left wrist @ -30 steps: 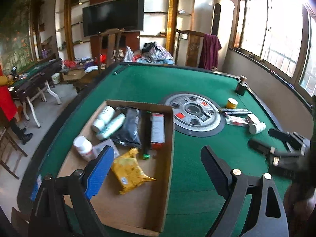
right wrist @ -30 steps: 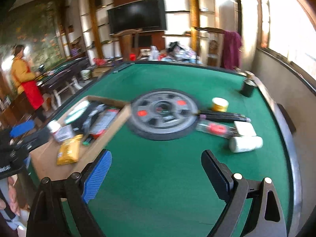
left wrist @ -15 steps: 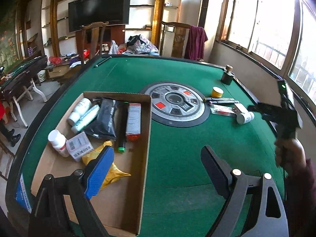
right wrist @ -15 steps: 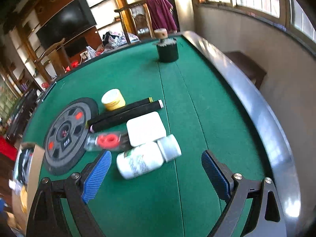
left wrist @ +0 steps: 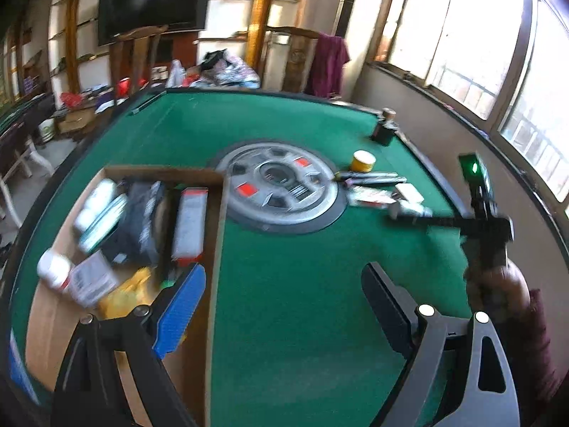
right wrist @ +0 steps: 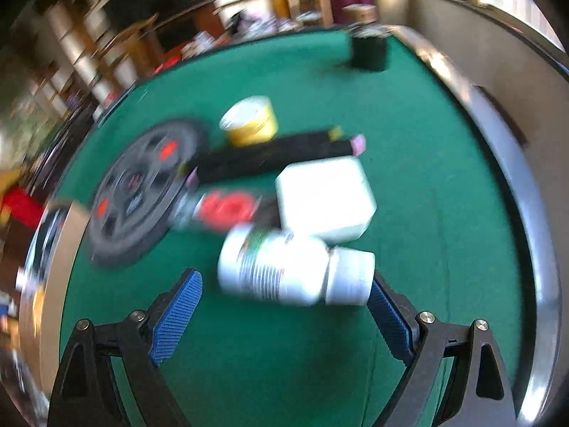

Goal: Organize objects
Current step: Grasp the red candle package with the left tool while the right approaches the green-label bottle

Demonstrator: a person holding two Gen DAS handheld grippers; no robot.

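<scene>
Right wrist view: white pill bottle [right wrist: 284, 267] lying on its side on the green tabletop [right wrist: 426, 195], directly ahead of the right gripper [right wrist: 284, 306] and between its fingers [right wrist: 177, 313], which are spread wide and pressing on nothing. Long axis of the bottle running across the gap, base toward the left finger, cap [right wrist: 350, 275] close against the right one; touching or just short, hard to say through the blur. Squeezing shut from here would likely catch it end to end rather than across the body, so probably a turn of the wrist first. Just beyond it, crowded together: white box [right wrist: 325, 195], clear packet with red inside [right wrist: 220, 210], two black sticks [right wrist: 270, 156], yellow jar [right wrist: 250, 122].

Left wrist view: left gripper [left wrist: 284, 302] well apart from that cluster, hovering near the cardboard box [left wrist: 217, 249] already holding bottles and packets, fingers [left wrist: 181, 309] likewise wide apart and empty. Right gripper plainly the nearer one for the bottle; cardboard box lying off to the left, past the round centre panel [left wrist: 281, 186], as the likely destination.
</scene>
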